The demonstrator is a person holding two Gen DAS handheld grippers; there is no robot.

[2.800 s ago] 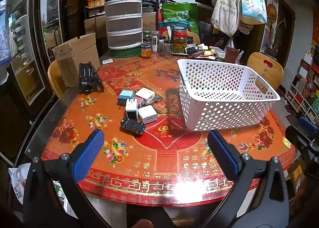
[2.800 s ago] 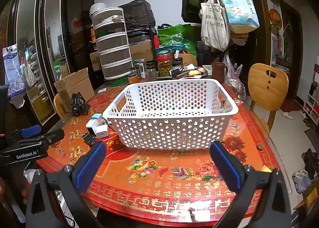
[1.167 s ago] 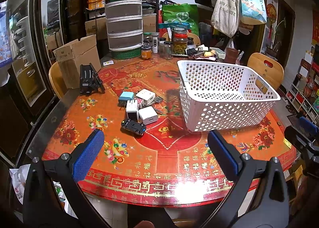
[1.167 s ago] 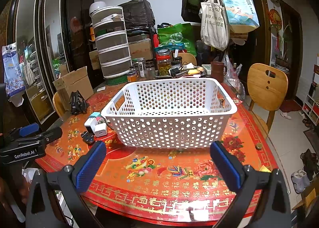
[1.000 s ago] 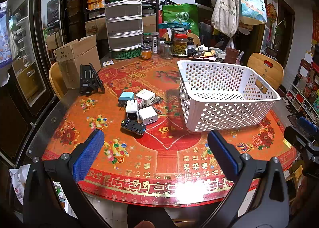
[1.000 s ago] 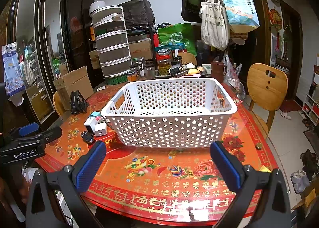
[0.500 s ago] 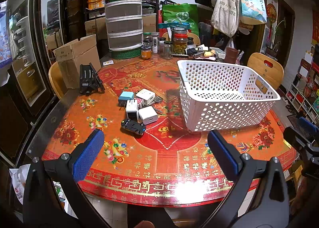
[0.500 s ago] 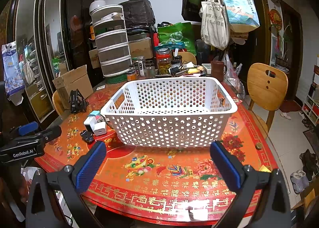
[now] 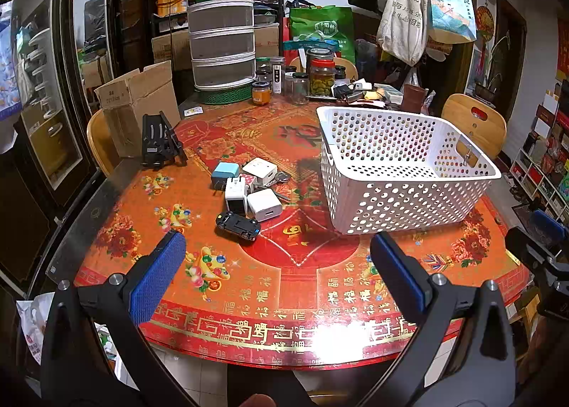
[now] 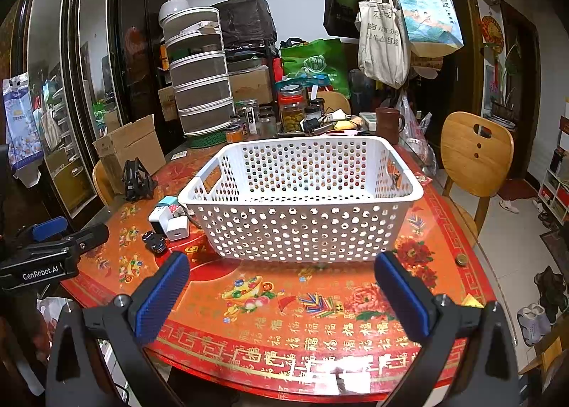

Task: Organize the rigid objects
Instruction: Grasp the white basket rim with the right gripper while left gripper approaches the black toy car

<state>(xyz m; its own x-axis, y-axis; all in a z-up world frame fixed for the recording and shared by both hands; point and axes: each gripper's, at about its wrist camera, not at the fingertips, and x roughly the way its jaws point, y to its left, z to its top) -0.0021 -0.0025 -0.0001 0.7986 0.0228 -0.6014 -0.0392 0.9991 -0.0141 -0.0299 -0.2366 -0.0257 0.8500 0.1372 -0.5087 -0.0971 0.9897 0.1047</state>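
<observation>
- Two grippers, both spread wide and holding nothing: left gripper (image 9: 277,264) hangs over the near edge of the tabletop (image 9: 284,286); right gripper (image 10: 281,282) likewise, facing the basket's long side.
- Toy car (image 9: 237,224), black, lies on the tabletop left of centre, nearest item to the left gripper; long axis runs left-right, slightly angled, which end is the front unclear.
- Just behind it, a tight cluster: white charger (image 9: 264,205), white plug adapter (image 9: 235,195), blue charger (image 9: 225,173), white box (image 9: 259,167), keys (image 9: 281,177) at the cluster's right side.
- White perforated basket (image 9: 398,200) sits right of the cluster, apart from it, empty inside; long axis runs near-to-far in the left view, handle cut-outs on the short ends.
- Black folding stand (image 9: 158,142) upright near the left edge.
- Cardboard box (image 9: 138,101) behind it, off the table's left side.
- Jars (image 9: 322,78) and stacked drawers (image 9: 222,40) crowd the far edge.
- Wooden chair (image 10: 474,154) beyond the right edge.
</observation>
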